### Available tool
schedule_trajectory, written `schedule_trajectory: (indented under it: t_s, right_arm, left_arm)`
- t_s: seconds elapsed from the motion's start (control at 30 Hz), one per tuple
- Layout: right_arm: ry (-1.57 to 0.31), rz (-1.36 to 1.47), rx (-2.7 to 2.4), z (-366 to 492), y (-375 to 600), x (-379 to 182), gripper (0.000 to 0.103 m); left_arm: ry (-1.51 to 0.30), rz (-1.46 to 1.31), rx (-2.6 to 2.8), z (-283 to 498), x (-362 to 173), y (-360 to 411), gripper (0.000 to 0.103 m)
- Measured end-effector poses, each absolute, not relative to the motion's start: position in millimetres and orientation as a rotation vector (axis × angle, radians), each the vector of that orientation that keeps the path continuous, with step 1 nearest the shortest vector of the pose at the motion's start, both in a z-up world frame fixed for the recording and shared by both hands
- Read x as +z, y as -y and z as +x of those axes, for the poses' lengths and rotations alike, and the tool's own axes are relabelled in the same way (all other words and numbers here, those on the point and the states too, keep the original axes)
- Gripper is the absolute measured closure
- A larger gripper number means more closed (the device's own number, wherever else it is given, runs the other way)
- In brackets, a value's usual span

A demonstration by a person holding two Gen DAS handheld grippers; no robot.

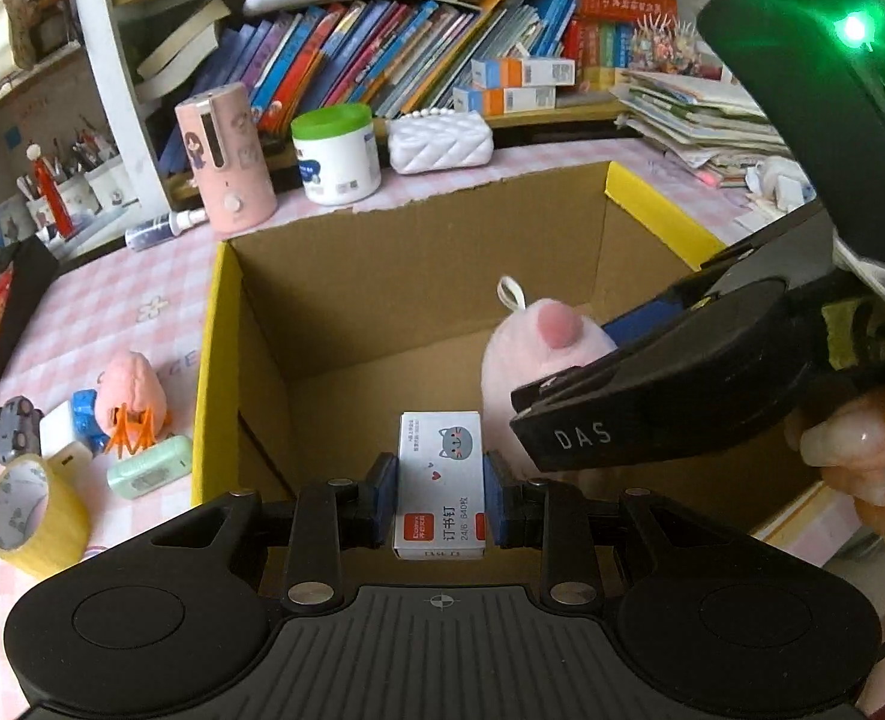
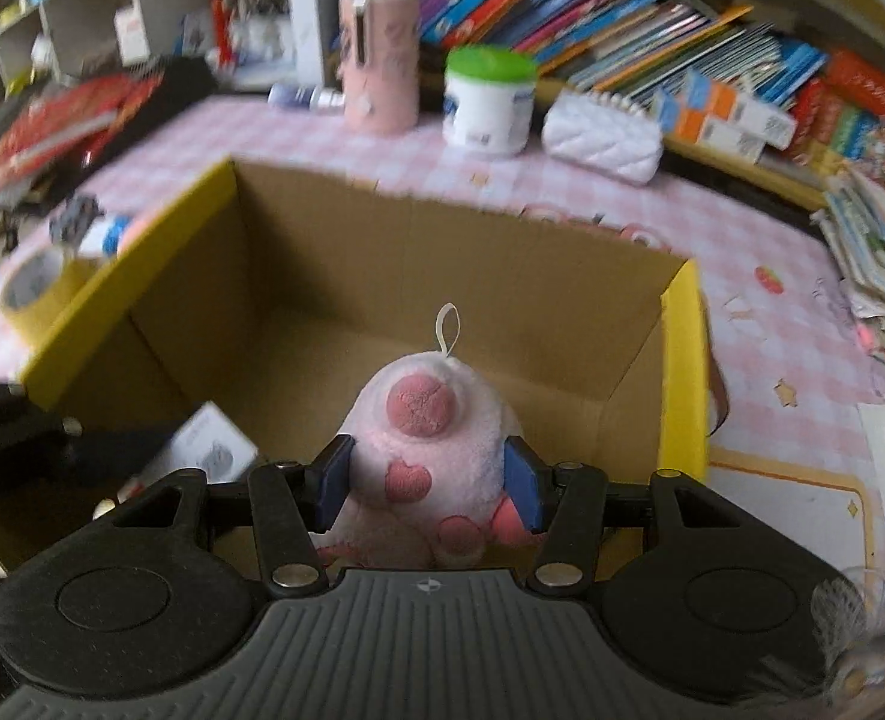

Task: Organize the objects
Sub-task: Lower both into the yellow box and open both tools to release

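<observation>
An open cardboard box with yellow rims stands on the pink checked table; it also shows in the right wrist view. My left gripper is shut on a small white staples box and holds it over the cardboard box's near side. My right gripper is shut on a pink plush toy with darker pink spots and a white loop, held over the box interior. The plush and the right gripper body show at the right of the left wrist view.
Left of the box lie a yellow tape roll, a mint case, a pink-orange plush and small toys. Behind it stand a pink cylinder, a green-lidded jar, a white quilted pouch and bookshelves.
</observation>
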State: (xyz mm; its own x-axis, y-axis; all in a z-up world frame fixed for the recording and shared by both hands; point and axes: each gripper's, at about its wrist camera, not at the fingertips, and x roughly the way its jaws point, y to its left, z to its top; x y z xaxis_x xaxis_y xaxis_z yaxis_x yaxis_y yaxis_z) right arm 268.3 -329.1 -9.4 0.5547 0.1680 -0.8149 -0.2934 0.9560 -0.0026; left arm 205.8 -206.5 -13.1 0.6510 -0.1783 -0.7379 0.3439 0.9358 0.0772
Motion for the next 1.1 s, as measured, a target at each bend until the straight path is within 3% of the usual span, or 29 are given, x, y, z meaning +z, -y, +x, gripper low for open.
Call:
schedule_trajectory:
  t_s: [0.23, 0.33, 0.47, 0.57, 0.8, 0.87, 1.1]
  right_arm:
    - [-0.974, -0.115, 0.289, 271.6, 331.9, -9.8, 0.049]
    - [-0.962, -0.104, 0.299, 270.6, 332.1, -8.1, 0.046]
    - [-0.897, -0.086, 0.304, 262.5, 333.2, -1.9, 0.039]
    - [-0.827, -0.060, 0.292, 248.9, 332.6, 8.9, 0.033]
    - [-0.682, 0.019, 0.216, 214.4, 336.3, 36.0, 0.030]
    - [-0.632, 0.043, 0.165, 199.9, 337.3, 42.3, 0.020]
    - [-0.513, 0.059, 0.040, 145.8, 323.5, 50.6, 0.006]
  left_arm:
    - [-0.814, 0.205, -0.284, 206.4, -14.5, 208.8, 0.074]
    - [-0.790, 0.206, -0.279, 203.5, -12.3, 209.3, 0.070]
    - [-0.744, 0.200, -0.278, 193.4, -6.6, 207.8, 0.050]
    - [-0.711, 0.193, -0.274, 183.2, -0.5, 204.1, 0.044]
    - [-0.653, 0.163, -0.257, 155.3, 15.1, 189.9, 0.026]
    - [-0.626, 0.148, -0.243, 144.3, 18.7, 183.5, 0.014]
    - [-0.583, 0.115, -0.213, 113.6, 23.4, 159.9, 0.005]
